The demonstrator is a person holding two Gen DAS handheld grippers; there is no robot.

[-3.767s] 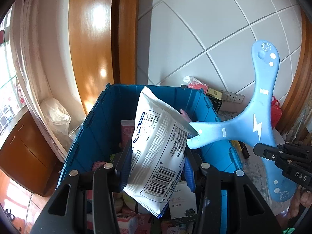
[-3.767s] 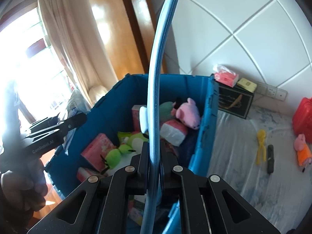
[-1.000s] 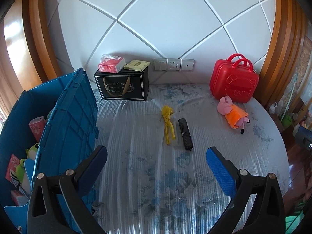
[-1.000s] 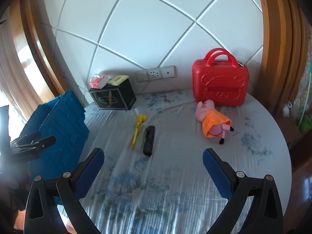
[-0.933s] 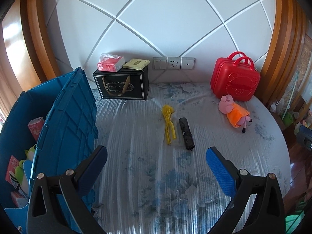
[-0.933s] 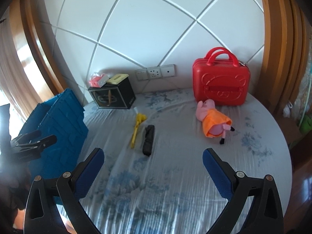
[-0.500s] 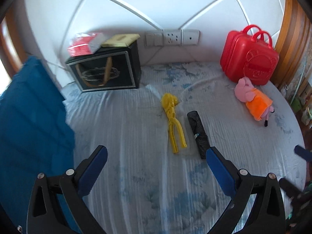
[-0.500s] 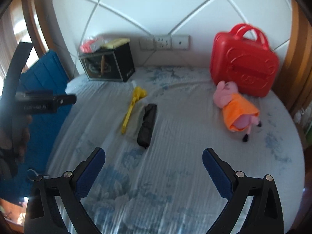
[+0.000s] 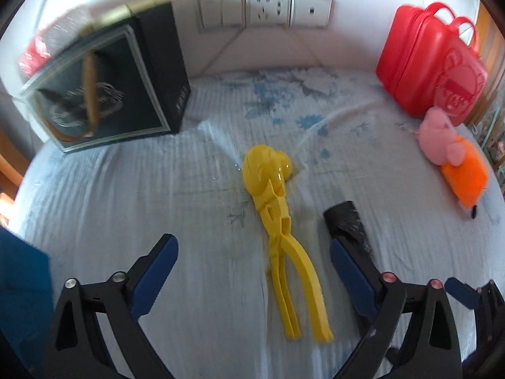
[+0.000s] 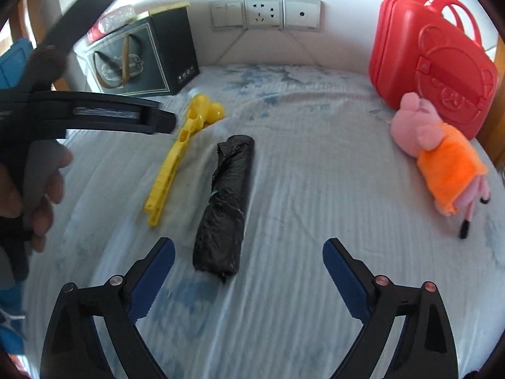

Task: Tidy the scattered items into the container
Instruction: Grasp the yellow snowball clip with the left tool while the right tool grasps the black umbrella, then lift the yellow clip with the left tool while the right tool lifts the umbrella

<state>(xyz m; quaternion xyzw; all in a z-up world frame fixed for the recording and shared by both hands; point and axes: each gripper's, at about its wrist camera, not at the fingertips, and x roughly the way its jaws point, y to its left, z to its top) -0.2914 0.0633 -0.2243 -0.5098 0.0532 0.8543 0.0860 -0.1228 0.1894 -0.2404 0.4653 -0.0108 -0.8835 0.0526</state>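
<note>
A yellow snowball-maker tong (image 9: pixel 277 218) lies on the bed between the fingers of my open, empty left gripper (image 9: pixel 252 252); it also shows in the right wrist view (image 10: pixel 180 148). A black rolled bundle (image 10: pixel 225 205) lies just ahead of my open, empty right gripper (image 10: pixel 249 259), nearer its left finger; its end shows by the left gripper's right finger (image 9: pixel 345 219). A pink pig plush in orange (image 10: pixel 442 154) lies at the right. The blue container (image 9: pixel 19 303) is only an edge at the left.
A red toy suitcase (image 10: pixel 432 60) stands at the back right by the wall. A black gift box (image 10: pixel 142 57) stands at the back left. The bed sheet (image 10: pixel 315 189) is white with blue flowers. Wall sockets (image 10: pixel 265 12) are behind.
Both grippers have dropped their items into the blue container, turned to the bed and moved in low and close: the left over the yellow tong, the right over the black bundle.
</note>
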